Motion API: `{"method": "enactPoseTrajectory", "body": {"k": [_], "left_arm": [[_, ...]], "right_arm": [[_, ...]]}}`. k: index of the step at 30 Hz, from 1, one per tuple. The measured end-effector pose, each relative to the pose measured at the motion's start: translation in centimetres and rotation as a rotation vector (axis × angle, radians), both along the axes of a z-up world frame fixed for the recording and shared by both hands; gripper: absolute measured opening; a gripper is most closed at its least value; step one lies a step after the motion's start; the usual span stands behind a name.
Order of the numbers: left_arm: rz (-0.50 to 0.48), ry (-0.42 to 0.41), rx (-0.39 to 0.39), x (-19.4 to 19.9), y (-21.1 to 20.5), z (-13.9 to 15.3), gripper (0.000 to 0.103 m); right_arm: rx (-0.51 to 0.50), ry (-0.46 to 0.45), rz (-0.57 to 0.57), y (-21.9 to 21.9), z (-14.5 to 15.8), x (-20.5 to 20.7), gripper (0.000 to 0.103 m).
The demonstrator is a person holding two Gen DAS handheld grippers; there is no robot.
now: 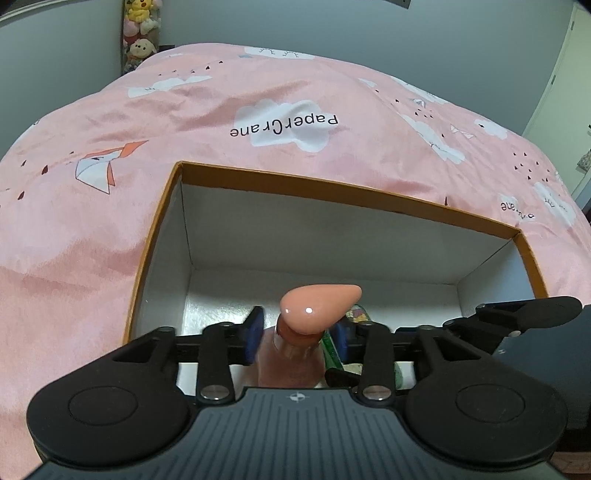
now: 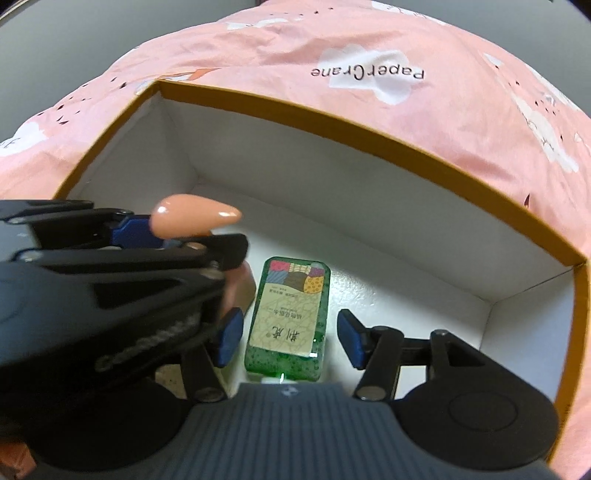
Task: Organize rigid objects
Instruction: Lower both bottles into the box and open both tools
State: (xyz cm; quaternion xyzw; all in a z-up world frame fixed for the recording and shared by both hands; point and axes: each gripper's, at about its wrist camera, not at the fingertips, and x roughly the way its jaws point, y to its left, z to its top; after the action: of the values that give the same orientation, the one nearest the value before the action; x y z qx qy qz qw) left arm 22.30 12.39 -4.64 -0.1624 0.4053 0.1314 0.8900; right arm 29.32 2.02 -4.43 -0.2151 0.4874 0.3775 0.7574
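Observation:
An orange-rimmed white box (image 1: 332, 184) (image 2: 332, 122) lies open on a pink bedspread. Inside it, a pink bottle with a teardrop cap (image 1: 317, 299) (image 2: 192, 218) stands upright between the blue pads of my left gripper (image 1: 298, 334); the pads stand apart from its body, so the gripper is open. Beside it a green bottle with a patchwork label (image 2: 286, 321) (image 1: 328, 347) lies flat on the box floor. My right gripper (image 2: 290, 338) straddles it, open, with a gap at each pad. The left gripper's body hides the pink bottle's lower half in the right wrist view.
The pink bedspread (image 1: 110, 258) with cloud and paper-crane prints surrounds the box. Plush toys (image 1: 142, 33) are stacked at the far wall. The far and right parts of the box floor (image 2: 406, 280) are bare.

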Motion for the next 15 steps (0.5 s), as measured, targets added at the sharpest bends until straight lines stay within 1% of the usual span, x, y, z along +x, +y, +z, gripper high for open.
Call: {"method": "enactPoseTrajectory", "body": {"k": [1, 3, 5, 9, 11, 15], "left_arm": [[0.001, -0.003, -0.002, -0.1, -0.1, 0.0, 0.058], [0.008, -0.003, 0.007, -0.2, -0.4, 0.1, 0.062], [0.006, -0.018, 0.010, -0.5, -0.7, 0.1, 0.068], [0.002, -0.052, 0.025, -1.1, -1.1, 0.6, 0.075], [-0.004, -0.061, 0.028, -1.4, -1.5, 1.0, 0.081], [0.020, -0.104, 0.028, -2.1, -1.7, 2.1, 0.085]], "right_arm": [[-0.001, -0.001, 0.003, -0.1, 0.2, -0.1, 0.058], [-0.003, -0.006, 0.004, -0.1, 0.5, -0.2, 0.059], [-0.004, -0.008, 0.004, -0.4, 0.7, -0.4, 0.061], [-0.004, -0.010, 0.007, -0.8, 1.0, -0.7, 0.062], [-0.005, -0.012, 0.008, -1.3, 1.2, -1.0, 0.065], [-0.010, -0.019, 0.013, -1.9, 1.5, -1.3, 0.065]]}}
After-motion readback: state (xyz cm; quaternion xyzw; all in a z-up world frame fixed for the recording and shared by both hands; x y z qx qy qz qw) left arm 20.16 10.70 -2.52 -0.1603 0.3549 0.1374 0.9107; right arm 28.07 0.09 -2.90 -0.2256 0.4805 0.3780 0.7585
